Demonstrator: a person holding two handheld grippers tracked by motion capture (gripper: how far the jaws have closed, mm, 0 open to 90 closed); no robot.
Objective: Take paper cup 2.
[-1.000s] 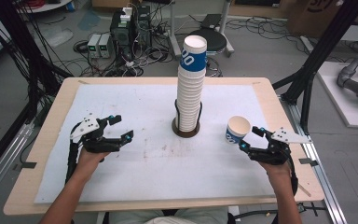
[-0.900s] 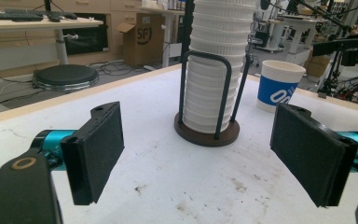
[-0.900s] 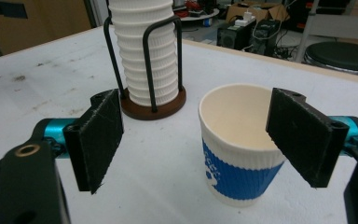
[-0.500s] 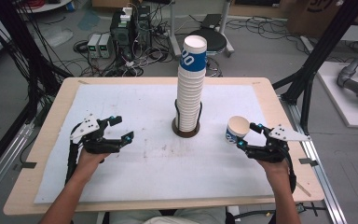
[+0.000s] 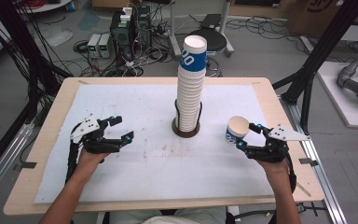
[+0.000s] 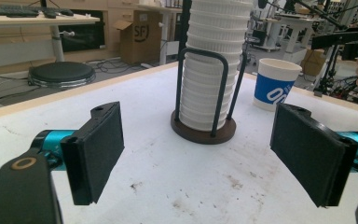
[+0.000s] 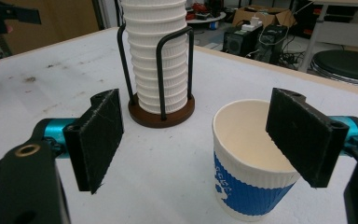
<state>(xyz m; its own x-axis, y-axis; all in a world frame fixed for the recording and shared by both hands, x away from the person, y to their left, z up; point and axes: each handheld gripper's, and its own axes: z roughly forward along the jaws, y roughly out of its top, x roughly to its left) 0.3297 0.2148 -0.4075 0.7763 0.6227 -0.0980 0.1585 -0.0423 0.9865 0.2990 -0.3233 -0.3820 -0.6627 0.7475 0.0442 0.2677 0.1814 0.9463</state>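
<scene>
A tall stack of white paper cups [image 5: 190, 88], its top cup banded blue, stands in a black wire holder on a round brown base [image 5: 186, 130] at the table's middle. One white and blue cup [image 5: 237, 129] stands upright to its right. My right gripper [image 5: 247, 136] is open at that cup. In the right gripper view the cup [image 7: 249, 182] stands between the jaws, close to the right pad [image 7: 303, 135], and neither pad presses on it. My left gripper [image 5: 122, 127] is open and empty left of the stack, pointing at the stack [image 6: 212, 70] with the lone cup [image 6: 276, 84] beyond.
A white mat [image 5: 135, 172] covers the wooden table [image 5: 42, 154]. Black frame posts [image 5: 307, 79] rise at the table's right and left sides. Electronics boxes [image 5: 126, 28] and cables lie on the floor beyond the far edge.
</scene>
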